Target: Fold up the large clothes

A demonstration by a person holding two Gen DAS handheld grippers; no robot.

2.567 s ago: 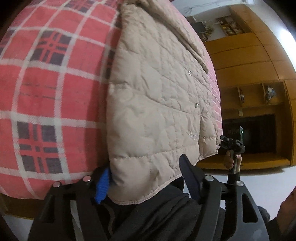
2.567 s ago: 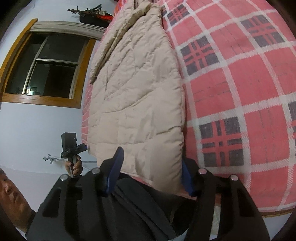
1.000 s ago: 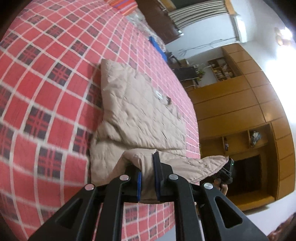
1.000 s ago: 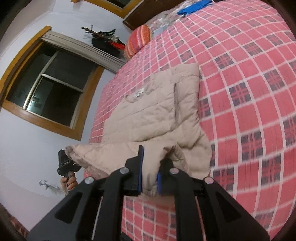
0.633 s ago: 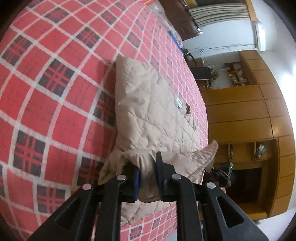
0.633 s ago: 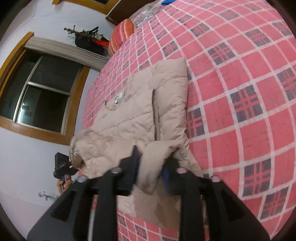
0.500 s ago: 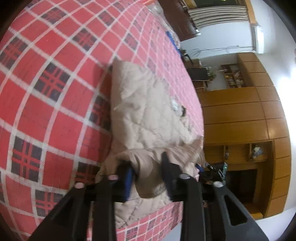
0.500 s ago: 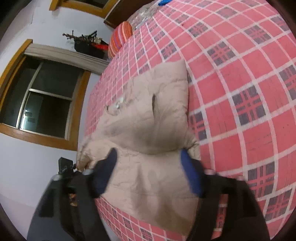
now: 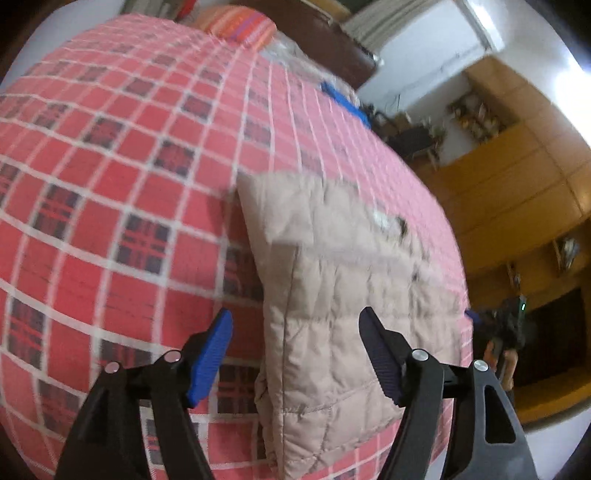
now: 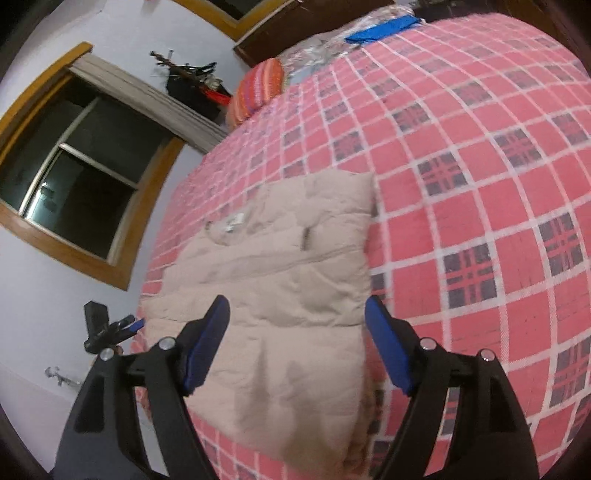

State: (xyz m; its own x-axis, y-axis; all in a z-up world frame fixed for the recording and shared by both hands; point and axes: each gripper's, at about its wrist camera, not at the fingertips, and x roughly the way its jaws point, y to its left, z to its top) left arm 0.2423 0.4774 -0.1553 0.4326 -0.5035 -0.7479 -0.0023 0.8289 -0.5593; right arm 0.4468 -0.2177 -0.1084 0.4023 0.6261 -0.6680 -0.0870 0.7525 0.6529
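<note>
Both the left gripper and right gripper hang wide open and empty above the folded jacket on the bed, its long axis running straight ahead between them.

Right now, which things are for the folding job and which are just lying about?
For the job:
- beige quilted puffer jacket, folded on the red plaid bedspread
- left claw, open
- right claw, open

Just lying about:
- orange striped pillow
- flat blue thing at the bed's far end
</note>
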